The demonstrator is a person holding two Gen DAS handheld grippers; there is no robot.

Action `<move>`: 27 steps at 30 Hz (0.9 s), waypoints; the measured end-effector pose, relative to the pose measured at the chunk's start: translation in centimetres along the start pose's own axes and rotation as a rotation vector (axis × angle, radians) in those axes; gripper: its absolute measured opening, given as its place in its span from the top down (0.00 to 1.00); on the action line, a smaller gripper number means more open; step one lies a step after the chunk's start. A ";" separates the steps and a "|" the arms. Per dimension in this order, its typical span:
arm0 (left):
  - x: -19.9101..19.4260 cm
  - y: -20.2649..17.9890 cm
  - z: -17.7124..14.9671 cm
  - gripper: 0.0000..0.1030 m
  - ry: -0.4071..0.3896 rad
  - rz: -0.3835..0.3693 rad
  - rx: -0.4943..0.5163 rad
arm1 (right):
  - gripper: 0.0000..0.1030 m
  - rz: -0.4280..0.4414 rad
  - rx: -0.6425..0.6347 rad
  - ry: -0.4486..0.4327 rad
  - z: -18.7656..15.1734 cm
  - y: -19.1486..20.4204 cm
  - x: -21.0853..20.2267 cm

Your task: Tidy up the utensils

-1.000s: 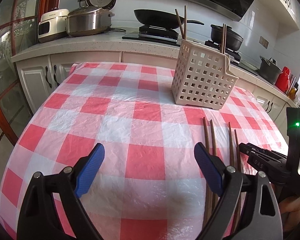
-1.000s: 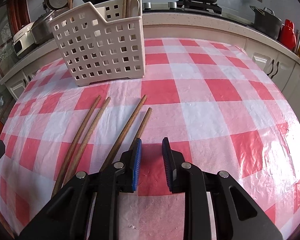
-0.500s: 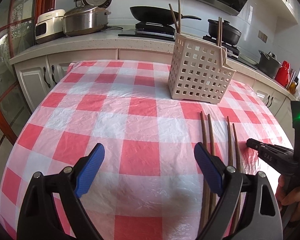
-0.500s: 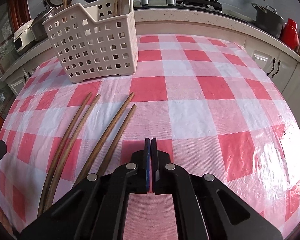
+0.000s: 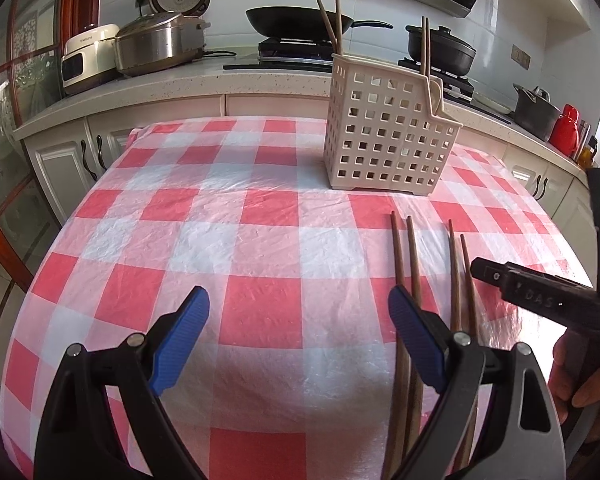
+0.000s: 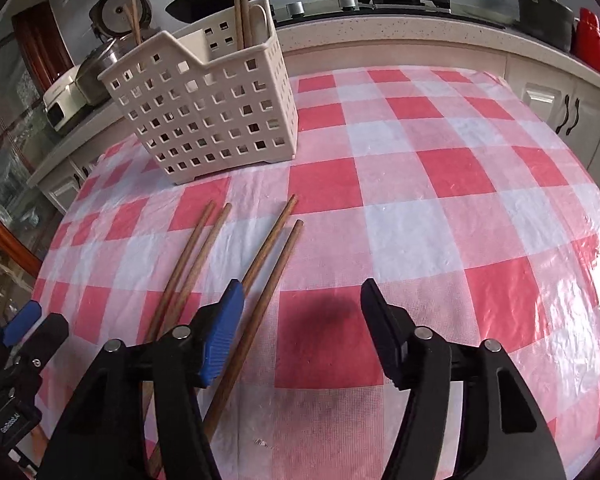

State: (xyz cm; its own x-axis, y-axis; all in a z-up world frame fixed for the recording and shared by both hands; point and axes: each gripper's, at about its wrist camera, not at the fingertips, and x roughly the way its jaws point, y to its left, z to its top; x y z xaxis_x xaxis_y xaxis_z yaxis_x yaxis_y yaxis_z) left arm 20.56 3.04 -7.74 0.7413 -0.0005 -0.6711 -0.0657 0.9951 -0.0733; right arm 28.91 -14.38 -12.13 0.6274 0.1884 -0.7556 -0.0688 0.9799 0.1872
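Several long brown wooden chopsticks (image 6: 204, 264) lie on the red-and-white checked tablecloth (image 6: 420, 208), also in the left wrist view (image 5: 428, 272). A cream perforated utensil basket (image 6: 208, 120) stands behind them with chopsticks upright in it; it also shows in the left wrist view (image 5: 388, 132). My right gripper (image 6: 302, 320) is open and empty, low over the cloth, its left finger beside the rightmost chopsticks. My left gripper (image 5: 298, 320) is open and empty, its right finger over the left pair.
A kitchen counter (image 5: 180, 84) behind the table carries rice cookers, a wok and pots on a stove. A red kettle (image 5: 564, 128) stands far right. Cabinets (image 5: 64, 160) lie beyond the table's far edge.
My right gripper closed half a second ago and has now opened wide, tilting toward the basket. The left gripper stayed open and drifted slightly.
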 end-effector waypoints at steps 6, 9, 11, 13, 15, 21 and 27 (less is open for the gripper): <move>0.2 0.4 -0.1 0.15 0.006 0.000 -0.014 | 0.51 -0.064 -0.056 -0.004 -0.1 1.3 0.6; 0.3 0.4 -0.2 0.15 0.011 -0.003 -0.011 | 0.55 -0.133 -0.132 -0.023 -0.3 2.5 1.0; 0.3 0.4 -0.2 0.15 0.010 -0.001 -0.005 | 0.76 -0.127 -0.163 -0.017 -0.3 3.0 1.0; 0.1 0.4 -0.1 0.15 0.005 0.003 -0.004 | 0.86 -0.120 -0.190 -0.002 -0.4 3.3 0.8; -0.1 0.6 0.0 0.15 0.002 0.004 -0.011 | 0.87 -0.101 -0.192 0.008 -0.5 2.7 0.6; 0.2 0.8 -0.2 0.15 0.013 0.009 -0.022 | 0.93 -0.009 -0.078 0.021 -0.3 -2.5 -0.5; 1.1 -1.7 0.0 0.16 0.032 -0.029 0.064 | 0.92 0.012 -0.065 0.017 -0.4 -3.6 -0.7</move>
State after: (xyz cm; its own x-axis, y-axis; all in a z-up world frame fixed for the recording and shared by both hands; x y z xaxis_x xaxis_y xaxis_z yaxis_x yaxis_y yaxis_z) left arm 21.52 1.30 -8.38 0.7204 -0.0314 -0.6929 -0.0013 0.9989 -0.0466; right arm 28.46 -18.04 -12.55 0.6130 0.2003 -0.7642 -0.1263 0.9797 0.1555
